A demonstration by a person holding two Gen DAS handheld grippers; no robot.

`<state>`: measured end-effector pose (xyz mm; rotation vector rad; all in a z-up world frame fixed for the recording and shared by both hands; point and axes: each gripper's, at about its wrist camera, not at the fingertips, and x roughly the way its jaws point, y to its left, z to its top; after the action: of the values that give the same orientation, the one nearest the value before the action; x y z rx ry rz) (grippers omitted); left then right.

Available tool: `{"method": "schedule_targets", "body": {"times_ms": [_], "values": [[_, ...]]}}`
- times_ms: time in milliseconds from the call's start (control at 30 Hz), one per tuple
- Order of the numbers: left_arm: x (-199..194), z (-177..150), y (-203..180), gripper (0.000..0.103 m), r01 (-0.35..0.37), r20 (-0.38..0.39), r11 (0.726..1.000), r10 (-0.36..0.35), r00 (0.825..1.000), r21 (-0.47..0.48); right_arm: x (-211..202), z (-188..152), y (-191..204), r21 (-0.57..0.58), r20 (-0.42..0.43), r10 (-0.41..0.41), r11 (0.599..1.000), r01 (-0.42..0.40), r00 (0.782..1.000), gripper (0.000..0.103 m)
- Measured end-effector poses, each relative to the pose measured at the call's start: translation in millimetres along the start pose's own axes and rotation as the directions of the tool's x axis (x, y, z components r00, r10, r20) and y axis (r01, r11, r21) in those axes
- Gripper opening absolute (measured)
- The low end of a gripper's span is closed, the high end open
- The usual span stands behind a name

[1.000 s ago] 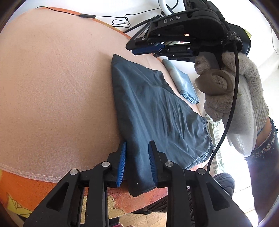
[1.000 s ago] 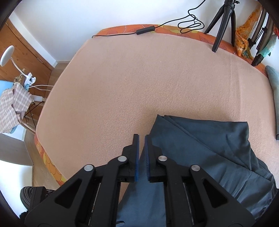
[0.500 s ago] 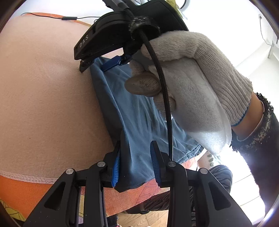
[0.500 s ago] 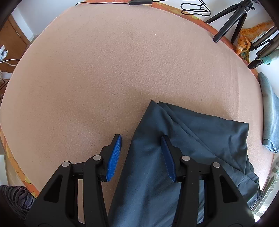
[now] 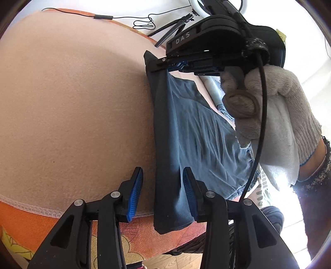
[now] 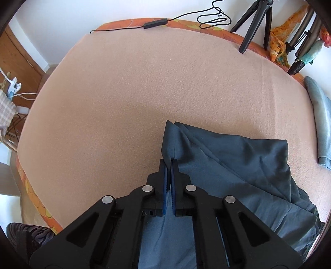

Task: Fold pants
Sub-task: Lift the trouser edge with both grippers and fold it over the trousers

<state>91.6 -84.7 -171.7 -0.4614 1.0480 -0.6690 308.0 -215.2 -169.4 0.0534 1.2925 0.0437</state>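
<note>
From the left wrist camera, the dark blue pants [image 5: 192,132] lie on a big bed with a peach blanket [image 5: 72,103]. The pants are on the right part of the blanket, and one end hangs a little over the near edge, above the orange bed cover [image 5: 41,215]. The left gripper [image 5: 163,194] is low at that near edge. Its jaws are spread and have just opened a bit more. A folded edge of the pants sits between them. The right blue pad is just beside the cloth, but the left pad is clearly apart from it. At the far end of the pants, the right gripper [image 5: 165,63] pinches the folded edge. A hand in a white knit glove [image 5: 273,111] holds that gripper, and a black cable [image 5: 260,115] runs down past the glove. A black tripod [image 5: 171,33] and a thin black wire [image 5: 103,17] are at the far side of the bed.

From the right wrist camera, the right gripper [image 6: 170,165] points down at the bed. Its jaws have just snapped together and now pinch a raised fold of the pants [image 6: 238,165]. The cloth stands up in a small peak past the tips. The rest of the pants spreads off to the right on the blanket [image 6: 134,93]. A lighter blue cloth [image 6: 320,115] lies by the right edge of the bed. The tripod [image 6: 254,22] stands at the far edge, with a coiled wire [image 6: 213,18] near it.
</note>
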Motion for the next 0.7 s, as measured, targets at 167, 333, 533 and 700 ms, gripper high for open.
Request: {"method": "schedule_targets", "body": {"times_ms": [167, 333, 533, 700], "values": [[2, -2, -10, 0.002, 0.062, -0.029, 0.996, -0.060, 0.998, 0.062, -28, -3, -22, 0.063, 0.072, 0.088, 0.994, -0.092, 0.994, 0.004], [-13, 6, -42, 0.002, 0.126, 0.006, 0.984, -0.128, 0.992, 0.129, -56, -13, -41, 0.105, 0.152, 0.161, 0.978, -0.178, 0.975, 0.004], [-3, 9, -62, 0.002, 0.195, -0.002, 0.973, -0.196, 0.981, 0.121, -86, -24, -81, 0.171, 0.251, 0.228, 0.946, -0.276, 0.941, 0.004], [1, 14, -77, 0.002, 0.252, -0.026, 0.961, -0.251, 0.968, 0.112, -104, -41, -116, 0.230, 0.329, 0.280, 0.902, -0.365, 0.902, 0.004]]}}
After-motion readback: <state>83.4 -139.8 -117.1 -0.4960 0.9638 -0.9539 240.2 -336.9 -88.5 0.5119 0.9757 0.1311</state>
